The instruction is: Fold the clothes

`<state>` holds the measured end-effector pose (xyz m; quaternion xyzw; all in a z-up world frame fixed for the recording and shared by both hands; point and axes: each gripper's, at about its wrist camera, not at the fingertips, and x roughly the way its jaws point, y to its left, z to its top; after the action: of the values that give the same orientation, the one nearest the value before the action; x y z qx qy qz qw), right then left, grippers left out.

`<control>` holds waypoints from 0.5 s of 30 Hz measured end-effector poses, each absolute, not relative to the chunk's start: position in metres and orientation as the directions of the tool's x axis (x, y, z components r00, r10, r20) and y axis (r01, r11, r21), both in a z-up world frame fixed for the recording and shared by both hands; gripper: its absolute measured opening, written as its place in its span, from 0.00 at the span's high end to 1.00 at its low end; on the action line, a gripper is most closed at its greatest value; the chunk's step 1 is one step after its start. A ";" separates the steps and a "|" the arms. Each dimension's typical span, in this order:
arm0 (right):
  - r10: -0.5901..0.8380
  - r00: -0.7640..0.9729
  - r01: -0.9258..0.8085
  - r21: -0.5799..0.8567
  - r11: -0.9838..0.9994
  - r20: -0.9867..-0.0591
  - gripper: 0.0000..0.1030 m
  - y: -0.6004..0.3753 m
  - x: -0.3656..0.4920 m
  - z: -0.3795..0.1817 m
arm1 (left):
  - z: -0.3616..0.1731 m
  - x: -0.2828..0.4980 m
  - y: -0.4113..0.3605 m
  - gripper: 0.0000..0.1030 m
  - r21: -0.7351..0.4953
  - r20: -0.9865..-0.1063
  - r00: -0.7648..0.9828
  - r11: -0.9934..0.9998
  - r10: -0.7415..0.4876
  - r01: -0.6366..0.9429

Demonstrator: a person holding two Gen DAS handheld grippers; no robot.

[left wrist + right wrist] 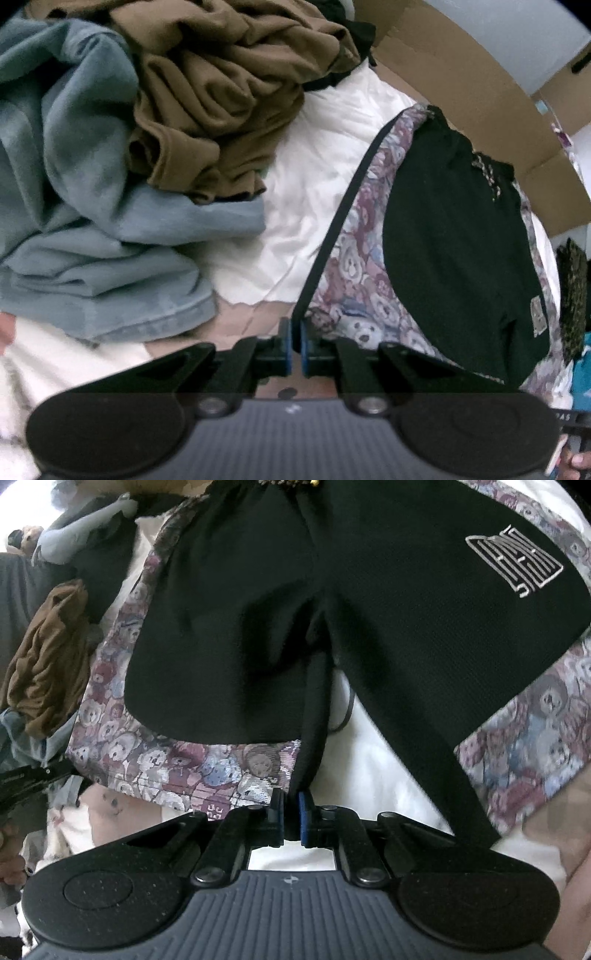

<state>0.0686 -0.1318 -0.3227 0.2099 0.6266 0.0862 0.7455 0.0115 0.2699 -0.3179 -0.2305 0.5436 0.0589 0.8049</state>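
Note:
Black shorts [388,602] with a white maze logo lie flat on top of bear-print shorts [177,768] on a white sheet. A black strip [332,229] runs along the outer edge of the bear-print fabric [354,266]. My left gripper [296,345] is shut on the lower end of this strip. Between the two legs a black band of cloth [314,716] comes down from the crotch. My right gripper [291,818] is shut on its lower end, beside the bear-print hem. I cannot tell which of the two garments this band belongs to.
A pile of loose clothes lies to the left: a brown garment [221,92] on a blue-grey one [92,221]. A cardboard box wall [461,85] stands behind the bed. The white sheet [314,177] shows between pile and shorts. A hand [11,849] holds the other gripper at the left edge.

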 end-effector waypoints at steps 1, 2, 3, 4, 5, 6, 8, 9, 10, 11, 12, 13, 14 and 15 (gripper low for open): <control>0.395 0.189 0.137 0.423 0.896 -0.899 0.95 -0.132 0.068 -0.324 | -0.317 0.011 0.270 0.96 -0.300 -0.904 0.399 0.891 -0.152 -0.341; 0.401 0.181 0.143 0.427 0.893 -0.898 0.95 -0.132 0.068 -0.326 | -0.316 0.011 0.271 0.96 -0.291 -0.905 0.400 0.894 -0.143 -0.340; 0.408 0.174 0.152 0.434 0.888 -0.896 0.95 -0.133 0.068 -0.329 | -0.315 0.010 0.272 0.96 -0.279 -0.905 0.406 0.896 -0.126 -0.344; 0.416 0.169 0.161 0.441 0.883 -0.894 0.95 -0.133 0.068 -0.332 | -0.315 0.010 0.273 0.96 -0.268 -0.905 0.411 0.898 -0.111 -0.348; 0.426 0.163 0.165 0.451 0.877 -0.890 0.94 -0.132 0.068 -0.335 | -0.316 0.010 0.275 0.96 -0.261 -0.906 0.411 0.899 -0.103 -0.352; 0.437 0.157 0.170 0.460 0.871 -0.886 0.93 -0.132 0.068 -0.338 | -0.319 0.011 0.276 0.96 -0.255 -0.910 0.402 0.901 -0.101 -0.352; 0.421 0.154 0.176 0.444 0.878 -0.894 0.89 -0.132 0.068 -0.342 | -0.329 0.015 0.279 0.95 -0.245 -0.921 0.375 0.902 -0.103 -0.354; 0.405 0.154 0.178 0.428 0.886 -0.901 0.88 -0.133 0.067 -0.343 | -0.333 0.016 0.279 0.95 -0.237 -0.926 0.364 0.906 -0.102 -0.350; 0.388 0.154 0.181 0.412 0.893 -0.909 0.88 -0.133 0.066 -0.344 | -0.337 0.018 0.280 0.95 -0.229 -0.931 0.352 0.910 -0.100 -0.345; 0.374 0.157 0.183 0.399 0.899 -0.914 0.86 -0.135 0.066 -0.345 | -0.341 0.019 0.281 0.94 -0.217 -0.936 0.340 0.915 -0.095 -0.341; 0.363 0.166 0.187 0.391 0.901 -0.917 0.79 -0.138 0.065 -0.345 | -0.343 0.020 0.280 0.92 -0.192 -0.942 0.326 0.922 -0.077 -0.337; 0.353 0.175 0.190 0.383 0.904 -0.919 0.76 -0.141 0.065 -0.346 | -0.343 0.021 0.279 0.90 -0.162 -0.947 0.319 0.929 -0.051 -0.332; 0.345 0.181 0.195 0.377 0.905 -0.921 0.73 -0.143 0.065 -0.346 | -0.343 0.022 0.277 0.89 -0.137 -0.949 0.315 0.935 -0.028 -0.329; 0.341 0.184 0.203 0.375 0.905 -0.922 0.73 -0.146 0.065 -0.347 | -0.342 0.022 0.277 0.88 -0.127 -0.948 0.317 0.937 -0.018 -0.325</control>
<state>0.0650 -0.1457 -0.3475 0.2134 0.6369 0.0468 0.7393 0.0222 0.2766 -0.3421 -0.1489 0.5763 0.0962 0.7978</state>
